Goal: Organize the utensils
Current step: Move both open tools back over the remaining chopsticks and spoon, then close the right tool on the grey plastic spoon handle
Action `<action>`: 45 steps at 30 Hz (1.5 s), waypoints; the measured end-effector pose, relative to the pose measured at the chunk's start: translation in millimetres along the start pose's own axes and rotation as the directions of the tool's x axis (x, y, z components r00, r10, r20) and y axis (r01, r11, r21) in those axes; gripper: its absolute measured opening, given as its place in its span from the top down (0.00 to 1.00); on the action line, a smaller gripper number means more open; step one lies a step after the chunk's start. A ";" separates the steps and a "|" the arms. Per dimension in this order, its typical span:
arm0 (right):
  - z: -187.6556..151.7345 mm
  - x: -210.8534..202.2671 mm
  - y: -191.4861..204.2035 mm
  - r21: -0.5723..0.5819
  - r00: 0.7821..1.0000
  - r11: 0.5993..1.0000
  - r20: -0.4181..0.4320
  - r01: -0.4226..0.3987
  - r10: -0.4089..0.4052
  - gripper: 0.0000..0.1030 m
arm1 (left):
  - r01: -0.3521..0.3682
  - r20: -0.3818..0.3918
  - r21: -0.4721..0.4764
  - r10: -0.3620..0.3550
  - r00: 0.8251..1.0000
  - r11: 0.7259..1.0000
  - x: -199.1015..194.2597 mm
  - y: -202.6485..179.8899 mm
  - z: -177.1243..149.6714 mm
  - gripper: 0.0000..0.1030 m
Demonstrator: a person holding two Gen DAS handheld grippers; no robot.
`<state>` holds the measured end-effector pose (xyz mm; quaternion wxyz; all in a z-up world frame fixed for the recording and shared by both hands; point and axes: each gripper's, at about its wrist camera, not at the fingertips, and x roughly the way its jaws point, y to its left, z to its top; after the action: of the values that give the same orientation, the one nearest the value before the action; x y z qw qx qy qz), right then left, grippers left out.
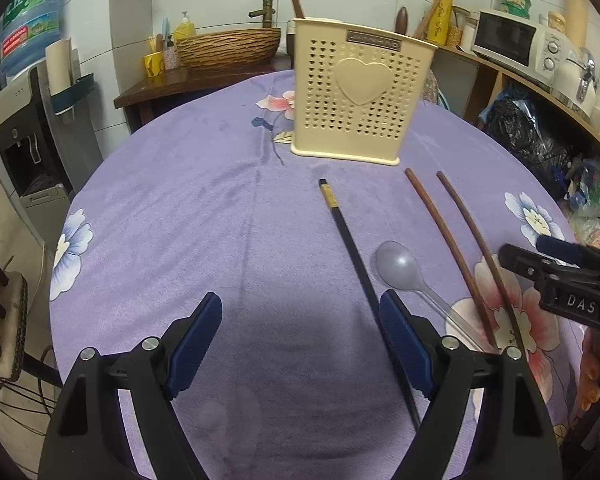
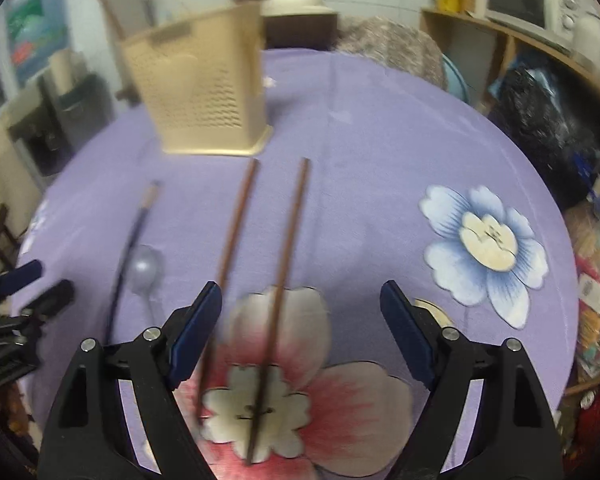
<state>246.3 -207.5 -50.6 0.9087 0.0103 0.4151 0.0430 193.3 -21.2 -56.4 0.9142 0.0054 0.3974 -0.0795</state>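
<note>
A cream perforated utensil holder (image 1: 360, 92) (image 2: 204, 92) with a heart on its front stands at the far side of the purple flowered tablecloth (image 1: 188, 208) (image 2: 380, 184). In front of it lie a black chopstick (image 1: 348, 240) (image 2: 130, 240), a clear plastic spoon (image 1: 400, 266) (image 2: 146, 270) and two brown chopsticks (image 1: 448, 248) (image 2: 288, 240). My left gripper (image 1: 302, 336) is open over bare cloth, left of the black chopstick. Above the brown chopsticks hangs my right gripper (image 2: 302, 324), open, with one stick running between its fingers (image 2: 204, 316), untouched. The right gripper (image 1: 556, 276) also shows in the left wrist view.
A wicker basin (image 1: 228, 48) and bottles sit on a dark side table behind. A microwave (image 1: 516, 44) stands on a wooden shelf at right, with dark bags (image 1: 528, 132) below. A water dispenser (image 1: 28, 132) is at left. A cushioned chair back (image 2: 392, 48) lies beyond the table.
</note>
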 end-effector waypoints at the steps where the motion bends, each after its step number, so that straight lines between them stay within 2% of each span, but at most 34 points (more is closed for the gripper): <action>1: 1.0 -2.0 3.4 -0.005 1.000 1.000 0.011 -0.018 0.018 0.22 | 0.011 -0.003 0.003 -0.011 1.000 1.000 -0.1 -2.8 -0.7 0.22; 4: 0.5 -6.4 2.7 0.018 0.999 1.000 0.028 -0.023 0.023 0.22 | 0.036 -0.022 0.027 -0.036 0.999 0.999 1.9 -14.1 -4.5 0.25; 8: 0.2 -4.1 -6.5 0.064 1.000 0.998 0.005 -0.024 0.023 0.22 | 0.051 -0.055 0.050 -0.048 0.997 0.997 10.0 -29.9 -8.8 0.32; 10: -0.9 -3.4 -8.5 0.071 1.000 0.997 -0.002 -0.022 0.022 0.22 | 0.038 -0.066 0.062 -0.034 0.997 0.997 14.6 -37.0 -9.5 0.38; 12: -3.6 -5.5 -7.0 0.070 1.000 0.997 0.000 -0.025 0.025 0.22 | -0.008 -0.095 0.093 0.017 0.995 0.996 23.7 -45.5 -11.1 0.46; 14: -4.4 -5.7 -4.8 0.065 1.000 0.997 0.001 -0.029 0.029 0.22 | -0.047 -0.078 0.110 0.055 0.995 0.993 23.5 -48.3 -11.1 0.46; 17: -4.9 -5.1 -0.4 0.047 0.999 0.998 -0.002 -0.040 0.040 0.22 | -0.060 -0.083 0.064 0.066 0.994 0.996 22.1 -35.6 -8.4 0.47; 21: -4.9 -1.1 10.2 0.013 0.994 0.995 -0.025 -0.103 0.104 0.22 | -0.109 -0.081 0.000 0.109 0.991 0.994 19.9 -4.4 -7.2 0.48; 25: -3.9 3.6 28.3 -0.042 0.979 0.980 -0.061 -0.197 0.194 0.22 | -0.136 -0.083 -0.046 0.132 0.988 0.990 17.0 20.4 -6.8 0.49; 30: -2.1 9.6 64.4 -0.172 0.968 0.954 -0.103 -0.246 0.231 0.22 | -0.131 -0.086 -0.060 0.125 0.988 0.990 16.3 27.6 -8.2 0.49; 32: -1.8 14.8 73.5 -0.207 0.962 0.942 -0.124 -0.264 0.242 0.23 | -0.104 -0.086 -0.082 0.097 0.992 0.991 13.4 31.8 -8.5 0.49; 35: 0.1 27.3 86.4 -0.254 0.963 0.932 -0.153 -0.257 0.224 0.28 | -0.075 -0.074 -0.106 0.068 0.995 0.991 6.6 38.6 -8.6 0.49; 39: 3.8 46.6 91.6 -0.258 0.961 0.935 -0.190 -0.244 0.199 0.33 | -0.039 -0.057 -0.125 0.032 0.998 0.991 -1.9 44.7 -6.2 0.47; 43: 5.0 53.3 97.6 -0.281 0.968 0.935 -0.185 -0.217 0.169 0.37 | -0.045 -0.051 -0.129 0.039 0.998 0.991 -3.7 48.1 -5.0 0.46; 45: 6.7 54.8 99.8 -0.286 0.971 0.936 -0.182 -0.205 0.157 0.42 | -0.045 -0.049 -0.134 0.038 0.998 0.990 -3.0 50.7 -4.4 0.46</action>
<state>280.1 -103.2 -82.1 0.8563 -0.0943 0.4708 0.1904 195.7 29.5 -59.9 0.9043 -0.0463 0.4230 -0.0333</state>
